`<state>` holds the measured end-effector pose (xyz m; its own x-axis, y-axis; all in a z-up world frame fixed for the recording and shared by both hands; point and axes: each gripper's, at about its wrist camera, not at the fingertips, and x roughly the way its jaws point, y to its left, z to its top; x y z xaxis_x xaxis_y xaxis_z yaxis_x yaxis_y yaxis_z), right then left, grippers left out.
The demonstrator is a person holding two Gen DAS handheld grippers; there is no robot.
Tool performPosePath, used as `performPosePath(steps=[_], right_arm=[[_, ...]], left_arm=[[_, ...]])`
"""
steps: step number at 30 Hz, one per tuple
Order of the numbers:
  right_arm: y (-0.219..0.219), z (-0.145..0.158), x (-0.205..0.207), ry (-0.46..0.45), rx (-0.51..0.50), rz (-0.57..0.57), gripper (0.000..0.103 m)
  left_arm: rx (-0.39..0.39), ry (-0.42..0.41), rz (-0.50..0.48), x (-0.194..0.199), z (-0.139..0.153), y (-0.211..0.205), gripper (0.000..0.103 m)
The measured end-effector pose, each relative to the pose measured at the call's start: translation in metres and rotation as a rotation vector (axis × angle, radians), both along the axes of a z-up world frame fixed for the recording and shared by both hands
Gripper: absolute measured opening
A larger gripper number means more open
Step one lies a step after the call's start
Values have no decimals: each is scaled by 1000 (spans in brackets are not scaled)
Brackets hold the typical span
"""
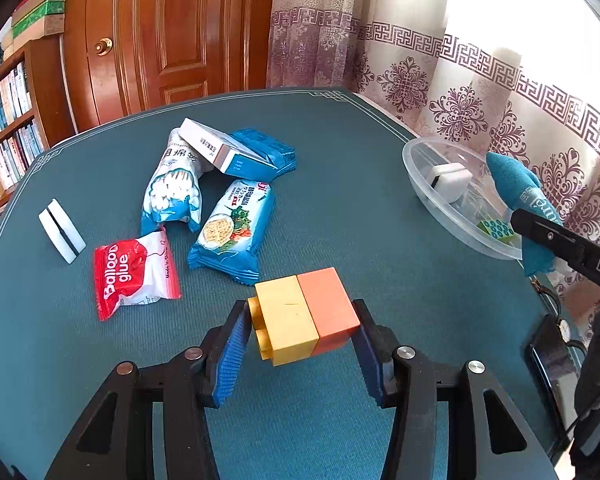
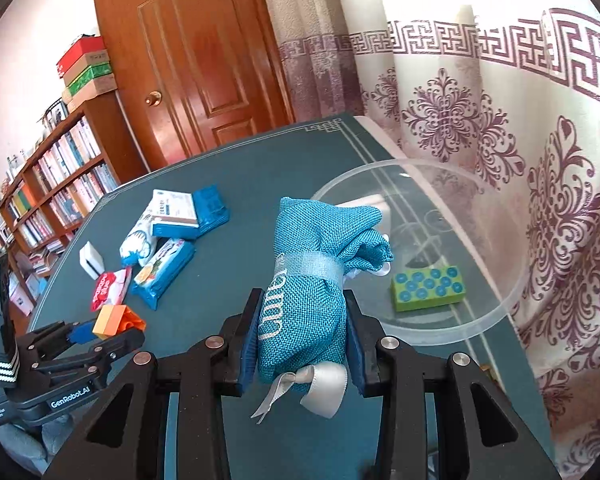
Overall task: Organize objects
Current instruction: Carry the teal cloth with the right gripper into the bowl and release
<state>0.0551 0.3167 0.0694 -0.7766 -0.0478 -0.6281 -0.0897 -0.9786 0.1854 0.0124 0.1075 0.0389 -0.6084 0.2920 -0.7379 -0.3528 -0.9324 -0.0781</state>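
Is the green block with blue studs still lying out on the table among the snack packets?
No, the green block lies inside the clear plastic bowl, apart from the packets.

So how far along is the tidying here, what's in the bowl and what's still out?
Done: a green studded block and a white holder lie in the clear bowl. In hand: the right gripper grips a teal fabric pouch near the bowl; the left gripper holds a yellow-orange block. Left on the table: the snack packets, cotton swabs, a box, balloon glue and another white holder.
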Motion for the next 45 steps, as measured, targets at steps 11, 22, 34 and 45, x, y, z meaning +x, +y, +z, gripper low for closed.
performPosePath(steps=[11, 22, 34, 45], right_arm=[[49, -6, -28, -42, 125, -141, 38], [68, -18, -47, -63, 245, -214, 39], [78, -38, -54, -102, 226, -184, 39], [73, -17, -34, -21, 212, -177, 54]], left_arm=[[-12, 11, -42, 1, 3, 16, 53], [-20, 15, -69, -5, 4, 34, 53], [-33, 36, -132, -8, 9, 73, 53], [-29, 61, -205, -21, 18, 117, 53]])
